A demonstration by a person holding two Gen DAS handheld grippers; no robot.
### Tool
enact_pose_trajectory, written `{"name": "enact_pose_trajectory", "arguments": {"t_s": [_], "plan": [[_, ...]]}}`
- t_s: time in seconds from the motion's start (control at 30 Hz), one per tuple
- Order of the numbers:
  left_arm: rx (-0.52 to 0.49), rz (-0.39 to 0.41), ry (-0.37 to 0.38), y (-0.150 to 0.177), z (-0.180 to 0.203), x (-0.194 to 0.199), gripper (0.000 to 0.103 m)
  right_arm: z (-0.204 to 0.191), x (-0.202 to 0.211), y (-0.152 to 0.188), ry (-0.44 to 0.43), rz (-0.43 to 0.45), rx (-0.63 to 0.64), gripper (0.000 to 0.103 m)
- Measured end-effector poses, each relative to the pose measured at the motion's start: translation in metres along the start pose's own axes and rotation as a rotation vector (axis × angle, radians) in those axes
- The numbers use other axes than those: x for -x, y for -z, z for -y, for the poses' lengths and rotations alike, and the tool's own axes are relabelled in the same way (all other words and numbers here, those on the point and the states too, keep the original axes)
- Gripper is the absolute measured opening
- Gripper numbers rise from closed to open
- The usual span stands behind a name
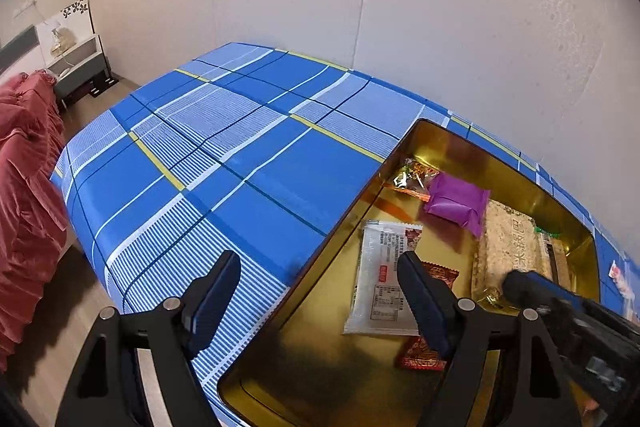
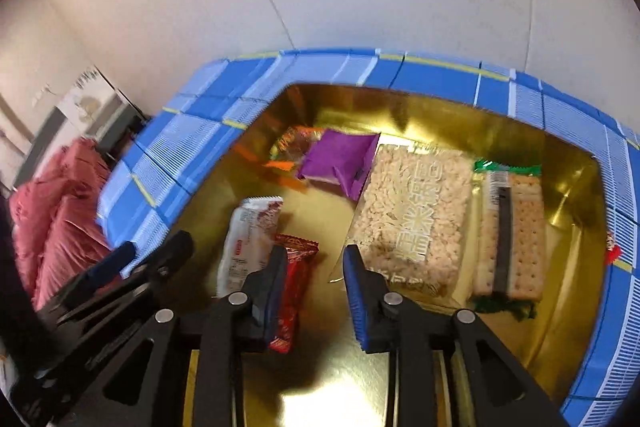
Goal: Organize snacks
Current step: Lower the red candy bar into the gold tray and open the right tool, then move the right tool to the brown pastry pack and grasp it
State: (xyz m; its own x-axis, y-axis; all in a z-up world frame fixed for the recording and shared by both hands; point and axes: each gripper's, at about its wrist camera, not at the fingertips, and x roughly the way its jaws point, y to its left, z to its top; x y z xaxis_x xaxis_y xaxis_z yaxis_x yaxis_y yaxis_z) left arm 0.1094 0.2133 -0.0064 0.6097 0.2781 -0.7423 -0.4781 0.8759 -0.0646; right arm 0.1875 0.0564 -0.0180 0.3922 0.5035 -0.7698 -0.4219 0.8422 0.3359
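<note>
A gold tin tray [image 2: 440,107] on the blue plaid tablecloth [image 1: 240,147] holds the snacks. Inside lie a white packet [image 2: 248,239], a red packet [image 2: 296,275], a purple packet [image 2: 340,159], an orange candy packet [image 2: 292,143], a puffed-rice pack [image 2: 412,211] and a biscuit pack [image 2: 516,235]. My right gripper [image 2: 314,267] hangs over the tray floor, open a little with nothing between its fingers; its left finger [image 2: 276,279] covers part of the red packet. My left gripper [image 1: 320,297] stands wide open across the tray's near-left rim [image 1: 340,235], holding nothing.
A small red-and-white item [image 2: 612,251] lies on the cloth just outside the tray's right wall. A red-covered bed [image 1: 28,167] and a bedside cabinet [image 1: 80,67] stand left of the table. A pale wall [image 1: 440,7] runs close behind the table.
</note>
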Motion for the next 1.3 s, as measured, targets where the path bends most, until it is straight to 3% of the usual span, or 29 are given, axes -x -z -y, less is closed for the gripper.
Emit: {"name": "enact_pose_trajectory", "arguments": {"t_s": [0.13, 0.23, 0.43, 0.67, 1.13, 1.23, 1.3], "plan": [[-0.007, 0.002, 0.049, 0.001, 0.005, 0.002, 0.082, 0.006, 0.029, 0.007, 0.019, 0.064, 0.019, 0.029], [-0.025, -0.009, 0.103, 0.004, 0.014, 0.004, 0.089, 0.013, 0.051, 0.013, 0.067, 0.112, 0.047, 0.029], [-0.126, 0.040, 0.149, 0.012, 0.039, 0.017, 0.091, 0.035, 0.085, 0.025, 0.123, 0.158, 0.048, 0.029], [-0.203, 0.096, 0.217, 0.021, 0.061, 0.033, 0.091, 0.079, 0.118, 0.051, 0.166, 0.190, -0.037, 0.030], [-0.379, 0.177, 0.392, 0.055, 0.124, 0.068, 0.095, 0.194, 0.159, 0.119, 0.349, 0.177, -0.236, 0.031], [-0.424, 0.191, 0.417, 0.066, 0.139, 0.075, 0.097, 0.218, 0.174, 0.130, 0.422, 0.203, -0.301, 0.042], [-0.450, 0.184, 0.456, 0.075, 0.150, 0.080, 0.098, 0.235, 0.186, 0.137, 0.479, 0.234, -0.348, 0.042]]}}
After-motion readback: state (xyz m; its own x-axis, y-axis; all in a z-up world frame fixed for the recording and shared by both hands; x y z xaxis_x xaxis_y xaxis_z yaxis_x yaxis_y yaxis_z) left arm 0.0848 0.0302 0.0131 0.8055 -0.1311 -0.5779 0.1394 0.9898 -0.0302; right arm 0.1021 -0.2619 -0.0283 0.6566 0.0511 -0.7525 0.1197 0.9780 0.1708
